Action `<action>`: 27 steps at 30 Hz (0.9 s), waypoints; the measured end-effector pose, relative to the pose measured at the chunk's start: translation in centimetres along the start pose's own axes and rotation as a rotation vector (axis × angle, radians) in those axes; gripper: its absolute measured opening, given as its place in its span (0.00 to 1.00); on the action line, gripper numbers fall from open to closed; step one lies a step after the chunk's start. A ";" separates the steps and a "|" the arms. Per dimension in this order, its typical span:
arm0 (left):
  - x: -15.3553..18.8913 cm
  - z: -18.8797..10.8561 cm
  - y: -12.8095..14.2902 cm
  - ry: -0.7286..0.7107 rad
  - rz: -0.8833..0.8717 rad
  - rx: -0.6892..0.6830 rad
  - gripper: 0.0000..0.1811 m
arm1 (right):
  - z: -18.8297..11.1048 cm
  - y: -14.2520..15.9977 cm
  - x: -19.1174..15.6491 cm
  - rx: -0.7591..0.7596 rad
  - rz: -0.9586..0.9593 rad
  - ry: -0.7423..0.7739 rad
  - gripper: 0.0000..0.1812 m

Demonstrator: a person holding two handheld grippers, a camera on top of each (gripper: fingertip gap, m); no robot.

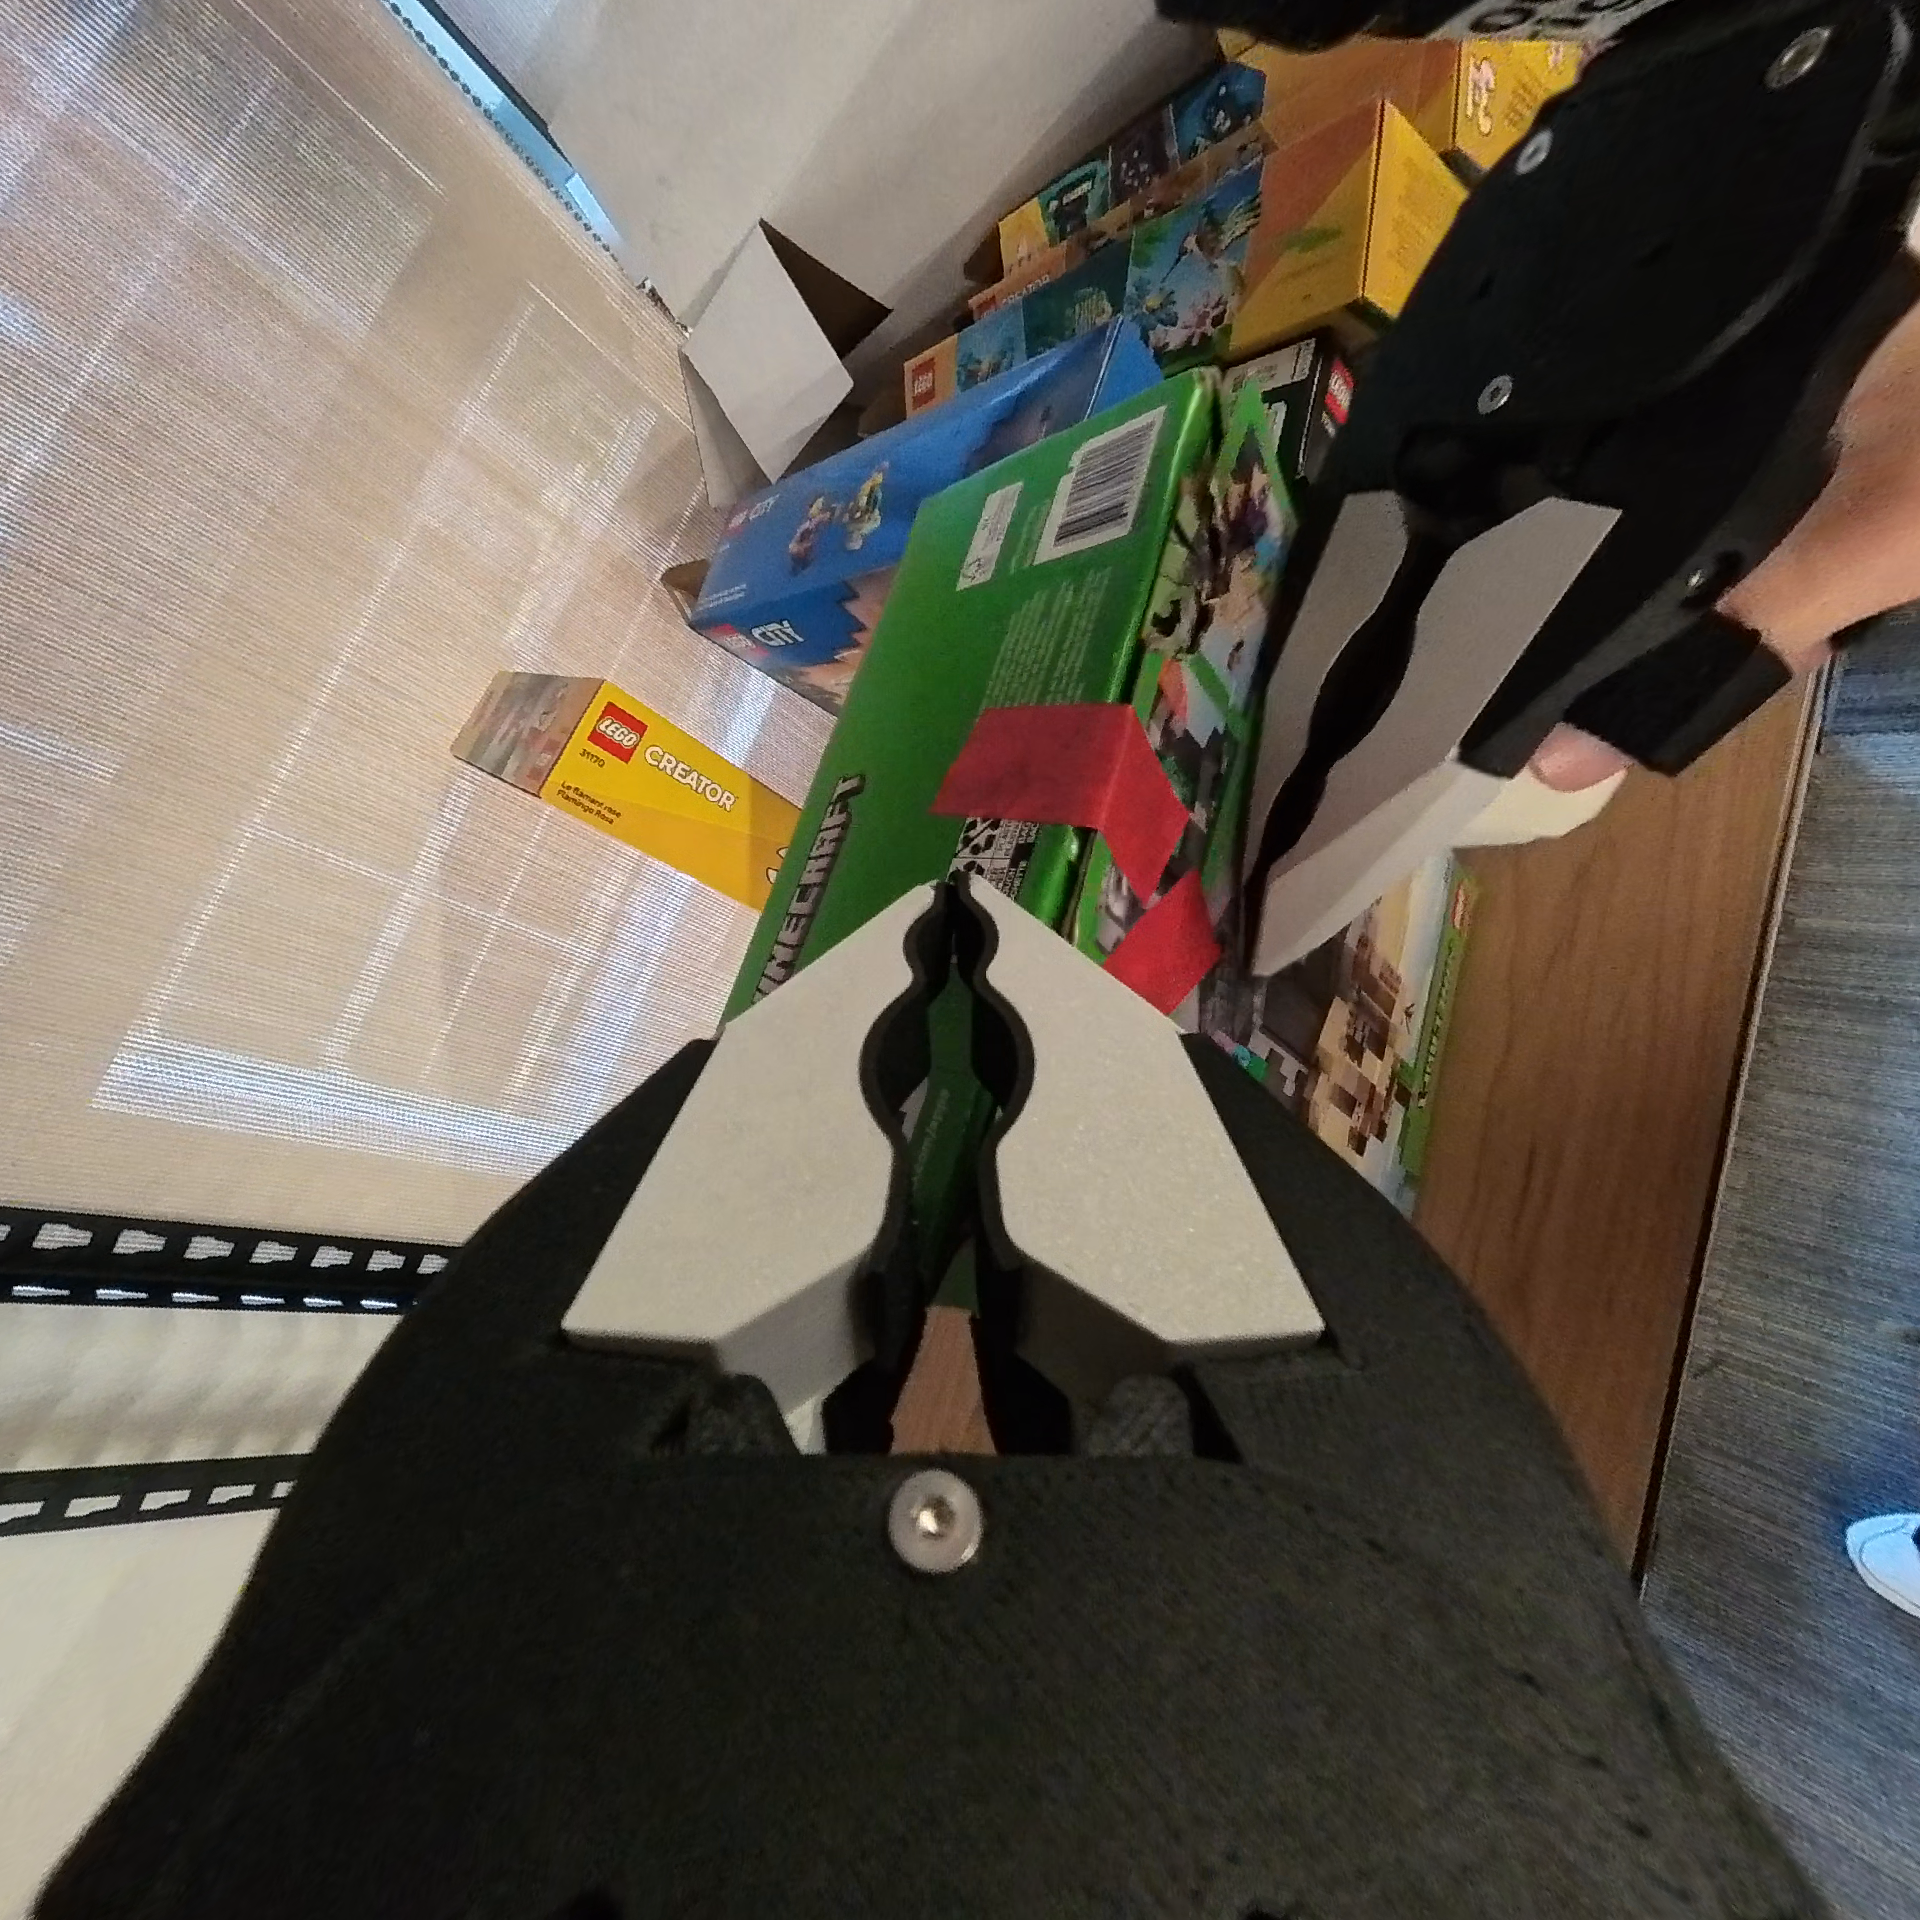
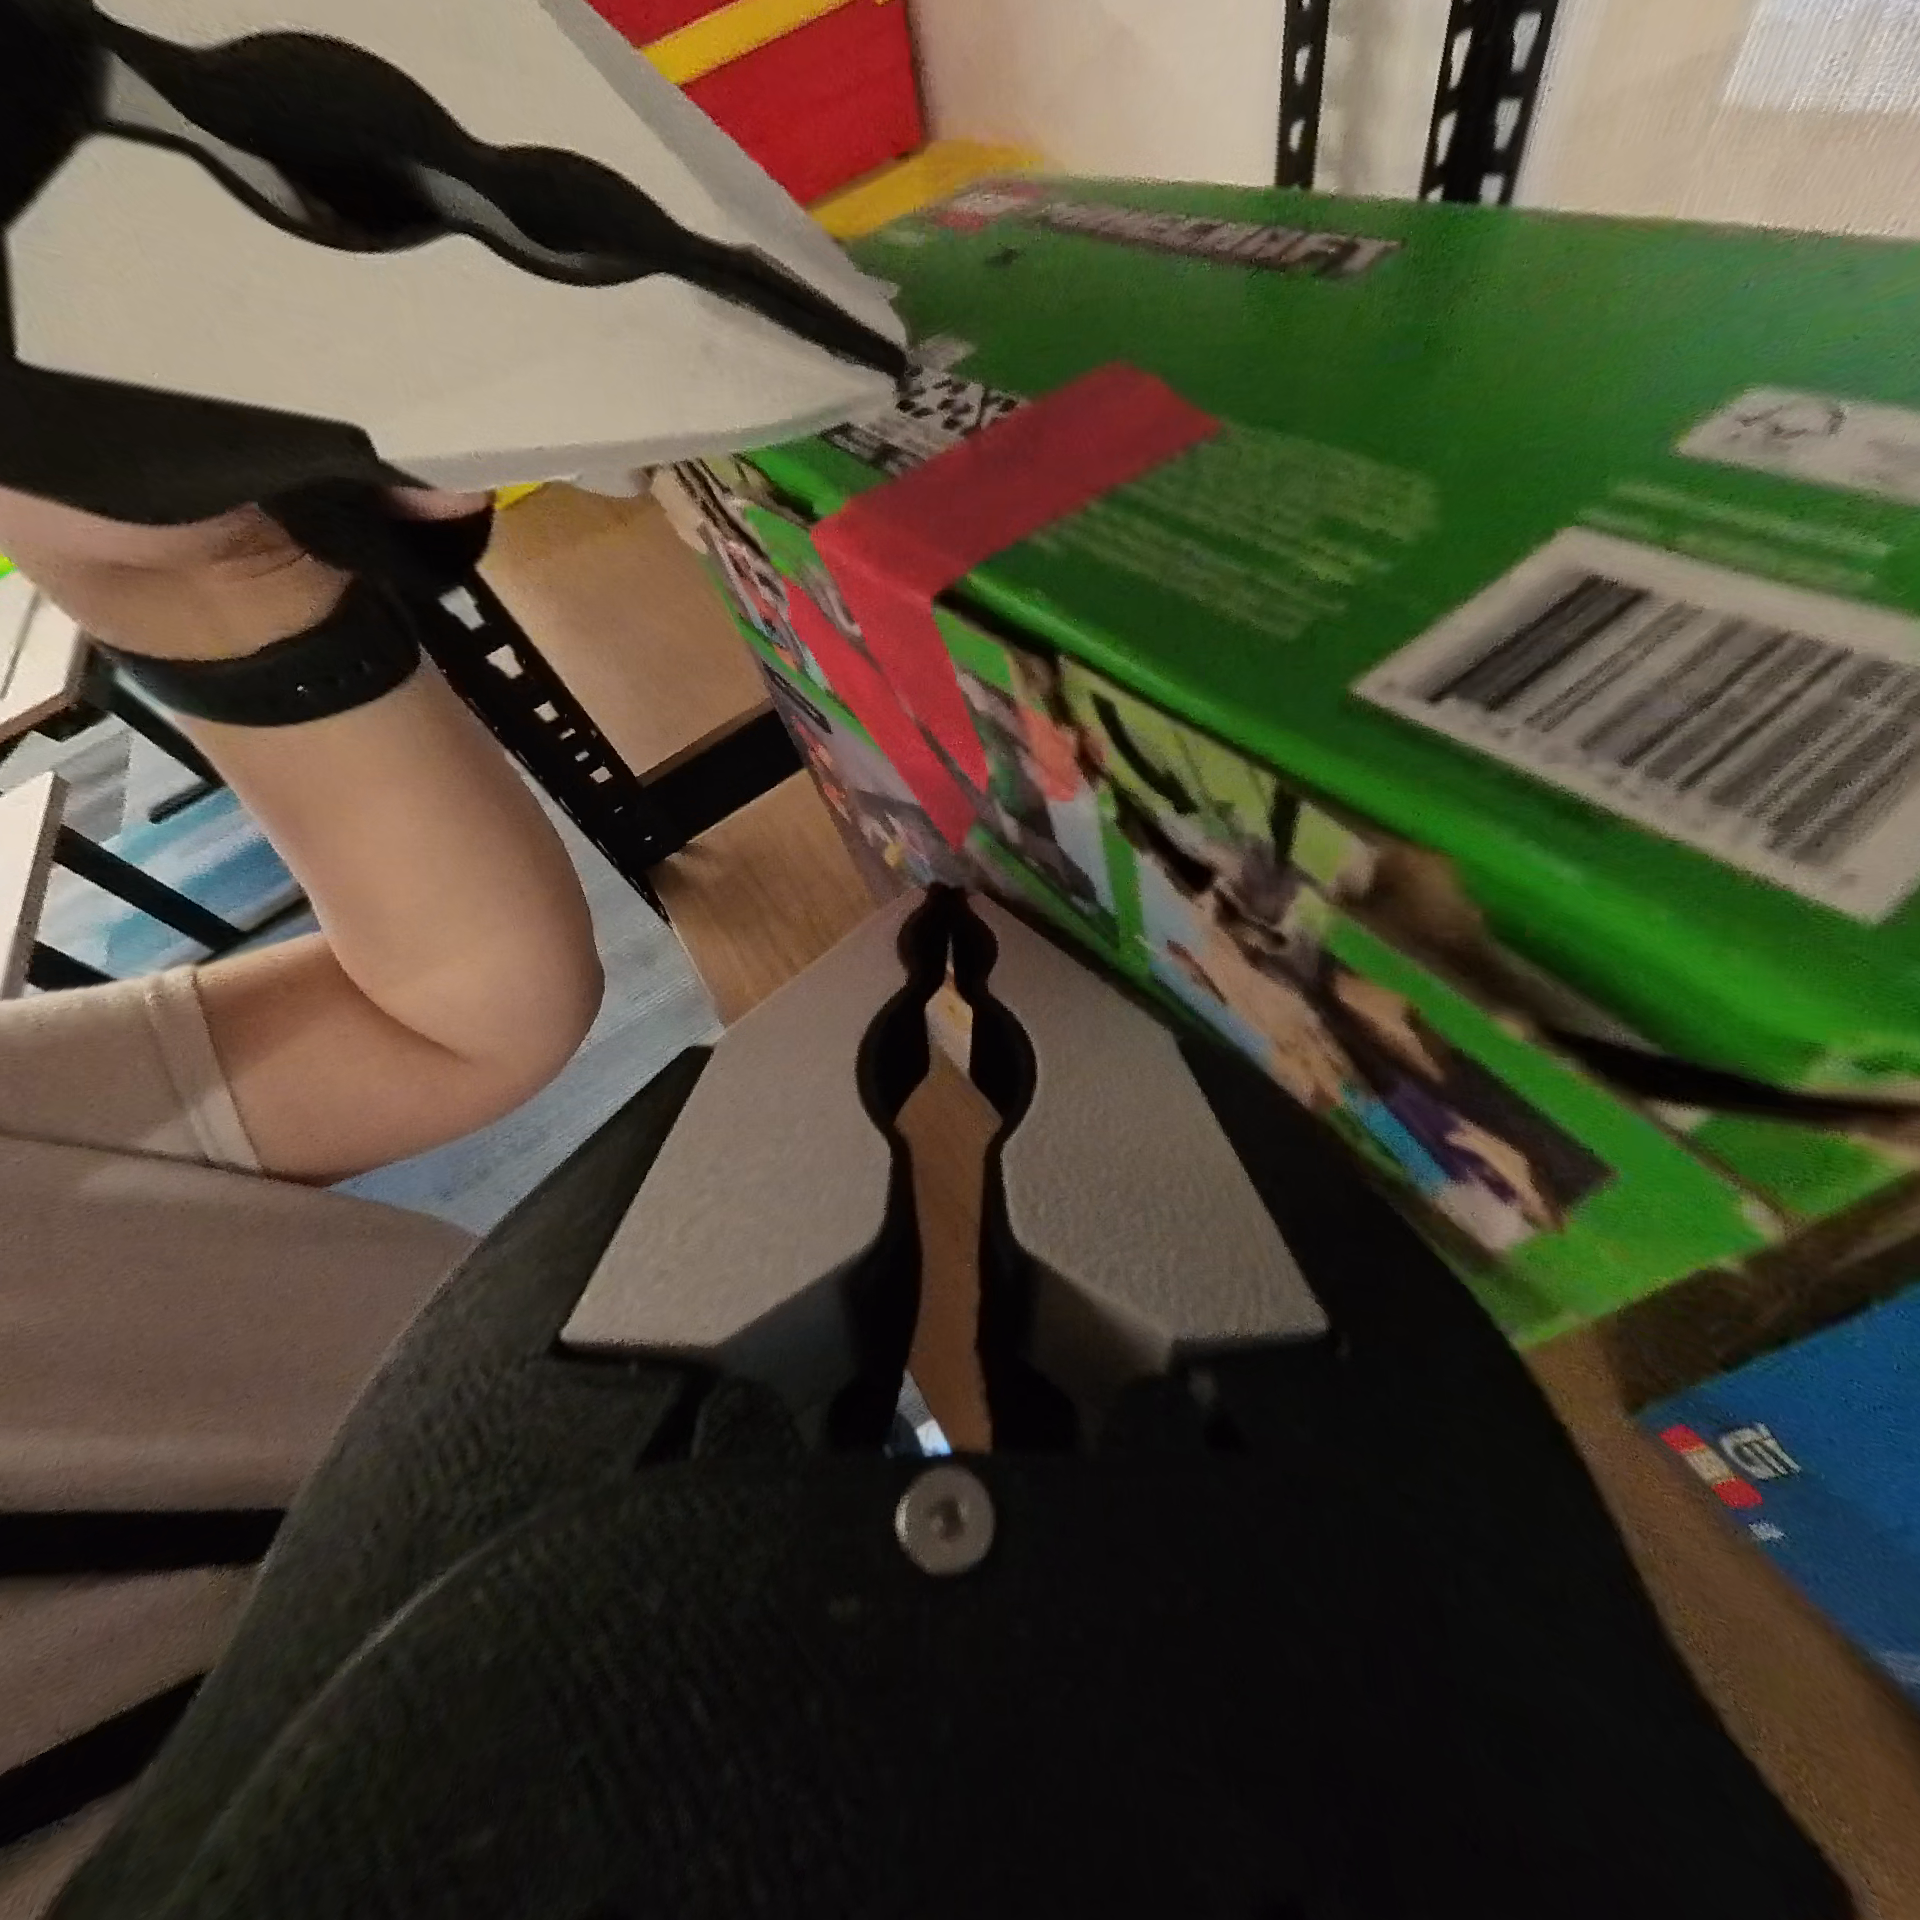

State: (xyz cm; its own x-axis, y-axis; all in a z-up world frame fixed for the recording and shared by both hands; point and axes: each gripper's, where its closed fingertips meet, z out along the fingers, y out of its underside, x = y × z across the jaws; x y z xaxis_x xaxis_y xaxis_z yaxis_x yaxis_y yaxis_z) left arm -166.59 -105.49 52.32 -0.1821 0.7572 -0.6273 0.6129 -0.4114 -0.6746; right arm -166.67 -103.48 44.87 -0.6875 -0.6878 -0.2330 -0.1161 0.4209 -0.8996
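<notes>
A large green toy-brick box [image 1: 1018, 644] lies on a wooden shelf, and it fills the right wrist view [image 2: 1455, 343] too. A strip of red tape [image 1: 1049, 769] is folded over its edge from the top onto the picture side [image 2: 1018, 457]. My left gripper [image 1: 956, 885] is shut, with its tips resting on the box's top near the tape; it also shows in the right wrist view [image 2: 896, 366]. My right gripper [image 2: 945, 896] is shut, with its tips at the tape's lower end on the picture side. I cannot tell whether it pinches the tape. It also shows in the left wrist view [image 1: 1259, 940].
The wooden shelf [image 1: 1621, 1039] holds several more boxes: a blue one [image 1: 914, 499], a yellow one [image 1: 644, 769], a second green one [image 1: 1371, 1039] lying flat, and yellow ones at the back [image 1: 1351, 208]. A white open carton [image 1: 769, 353] stands by the wall. A person's arm [image 2: 395, 852] is at left. Tip to tip, the grippers are about 8 cm apart.
</notes>
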 end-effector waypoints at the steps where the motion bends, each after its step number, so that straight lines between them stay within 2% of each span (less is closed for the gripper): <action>1: 0.0 0.0 0.0 0.000 0.002 -0.001 0.00 | -0.2 -0.1 -0.2 0.010 -0.005 -0.007 0.00; 4: 0.1 0.0 0.0 0.001 0.003 -0.003 0.00 | -0.3 -1.6 -1.3 0.057 -0.016 -0.058 0.00; 6: 0.0 0.0 0.0 0.000 0.004 -0.001 0.00 | 0.1 -1.0 -0.4 0.003 -0.032 -0.015 0.00; 10: 0.0 0.0 0.0 0.001 0.006 0.007 0.00 | -0.2 0.0 0.4 -0.005 0.012 0.005 0.00; 13: 0.1 -0.1 0.0 0.001 0.010 0.010 0.00 | -0.1 -1.2 -1.0 0.035 -0.036 -0.024 0.00; 15: 0.1 0.0 0.0 0.002 0.009 0.008 0.00 | 0.1 -1.3 -0.2 0.006 -0.063 0.019 0.00; 18: 0.0 0.0 0.0 0.003 0.008 0.009 0.00 | -0.2 -0.4 0.3 -0.027 0.011 -0.016 0.00; 21: 0.1 -0.1 0.0 -0.002 0.015 0.010 0.00 | -0.7 -1.9 -1.3 0.042 -0.003 -0.117 0.00; 27: 0.0 0.0 0.0 0.001 0.012 0.009 0.00 | -1.2 -2.1 0.3 0.021 0.012 -0.034 0.00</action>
State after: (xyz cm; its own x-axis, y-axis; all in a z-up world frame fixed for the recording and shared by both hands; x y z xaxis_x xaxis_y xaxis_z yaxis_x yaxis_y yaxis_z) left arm -166.57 -105.46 52.35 -0.1739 0.7531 -0.6345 0.6077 -0.4250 -0.6709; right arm -167.49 -103.84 47.17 -0.6637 -0.7029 -0.2559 -0.0925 0.4166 -0.9044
